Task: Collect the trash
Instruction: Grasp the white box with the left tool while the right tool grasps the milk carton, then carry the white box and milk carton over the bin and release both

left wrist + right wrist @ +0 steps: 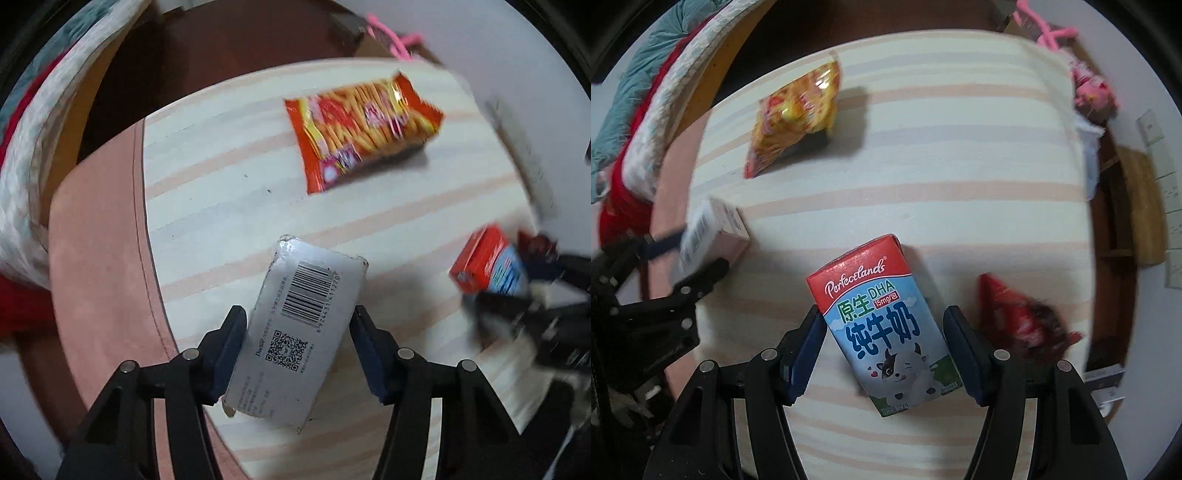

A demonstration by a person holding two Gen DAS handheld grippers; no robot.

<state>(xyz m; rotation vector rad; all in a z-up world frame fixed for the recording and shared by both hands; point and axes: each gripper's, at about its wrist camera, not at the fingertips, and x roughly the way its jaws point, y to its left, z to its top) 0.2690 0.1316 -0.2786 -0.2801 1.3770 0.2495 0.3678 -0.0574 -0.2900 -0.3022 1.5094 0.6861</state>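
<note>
My left gripper [297, 328] is shut on a grey box with a barcode [295, 332], held above the striped bed sheet [221, 221]. My right gripper [882, 332] is shut on a red and blue milk carton [882, 317], which shows blurred at the right of the left wrist view [487, 264]. An orange snack packet [360, 129] lies further back on the sheet; it also shows in the right wrist view [798, 118]. A red crumpled wrapper [1019, 317] lies right of the carton. The grey box shows at the left of the right wrist view [713, 232].
A pink bed edge [99, 277] runs along the left. A quilt and red cloth [37, 147] lie beyond it. Pink toys [1086, 88] and a wooden shelf [1137, 206] stand at the right, near a white wall.
</note>
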